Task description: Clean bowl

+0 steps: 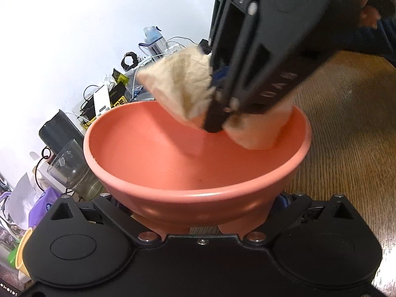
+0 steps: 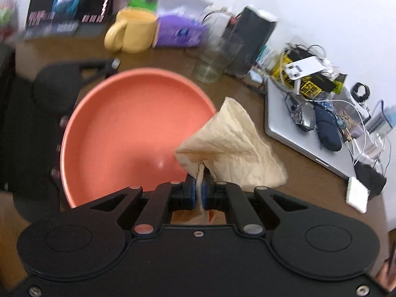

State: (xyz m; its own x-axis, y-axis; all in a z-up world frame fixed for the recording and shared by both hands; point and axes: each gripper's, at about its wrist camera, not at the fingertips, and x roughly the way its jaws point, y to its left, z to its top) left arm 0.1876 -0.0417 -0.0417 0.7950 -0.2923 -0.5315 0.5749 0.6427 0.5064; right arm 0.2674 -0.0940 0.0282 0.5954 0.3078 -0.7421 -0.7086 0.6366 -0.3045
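Note:
A coral bowl (image 1: 173, 153) is tilted toward the left wrist camera, and its foot sits between the fingers of my left gripper (image 1: 196, 210), which is shut on it. The fingertips are hidden behind the bowl. My right gripper (image 1: 215, 126) comes in from above at the far right rim, shut on a crumpled beige paper towel (image 1: 183, 84) that presses against the inner wall. In the right wrist view the bowl (image 2: 123, 123) fills the left side. There the towel (image 2: 232, 146) fans out from the right gripper (image 2: 199, 188) over the bowl's right edge.
The wooden table (image 1: 346, 123) carries a glass tumbler (image 2: 212, 61) and a black cylinder (image 2: 250, 42) just behind the bowl. A yellow mug (image 2: 133, 32) and a purple tissue pack (image 2: 178, 32) stand further back. A silver laptop (image 2: 297, 138) piled with cables lies right.

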